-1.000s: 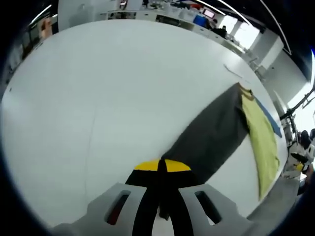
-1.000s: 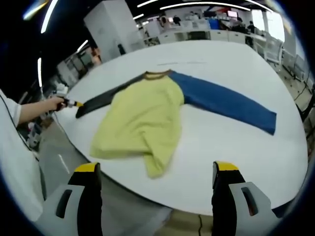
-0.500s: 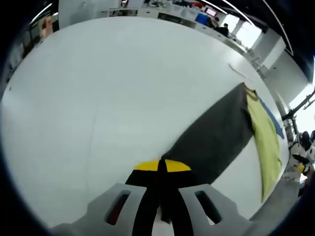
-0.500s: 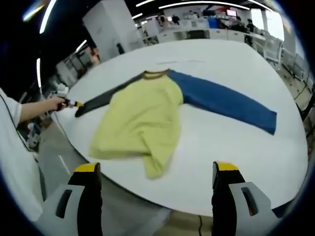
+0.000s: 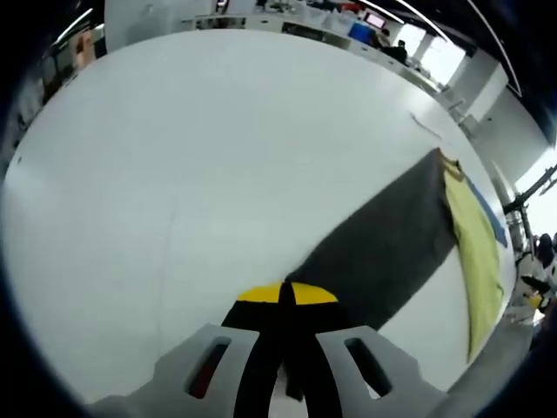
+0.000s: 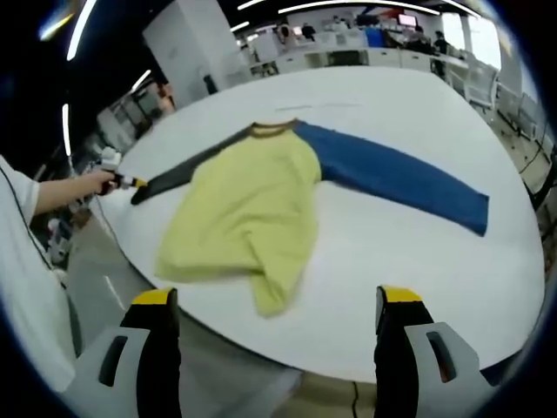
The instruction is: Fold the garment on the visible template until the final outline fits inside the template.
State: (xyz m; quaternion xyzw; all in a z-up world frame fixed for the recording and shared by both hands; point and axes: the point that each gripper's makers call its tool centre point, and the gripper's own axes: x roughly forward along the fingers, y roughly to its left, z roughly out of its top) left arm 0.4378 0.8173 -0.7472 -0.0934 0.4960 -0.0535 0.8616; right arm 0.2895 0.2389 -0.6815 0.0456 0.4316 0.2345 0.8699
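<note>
Left gripper (image 5: 287, 300): jaws pressed together at 6 o'clock of the left gripper view, pinching the cuff of the dark grey sleeve (image 5: 383, 248). Sleeve stretched from there toward 2 o'clock across the white table (image 5: 174, 157), meeting the yellow-green body (image 5: 477, 252) of the garment near 3 o'clock.

Right gripper (image 6: 274, 309): jaws spread wide at 6 o'clock of the right gripper view, gripping nothing, off the table's near edge. Beyond, at centre, the garment (image 6: 248, 209) spread on the table, lower hem rumpled toward 6 o'clock. Blue sleeve (image 6: 400, 178) flat toward 3 o'clock; grey sleeve drawn toward 9 o'clock to the left gripper, with a hand (image 6: 83, 187) behind it.
</note>
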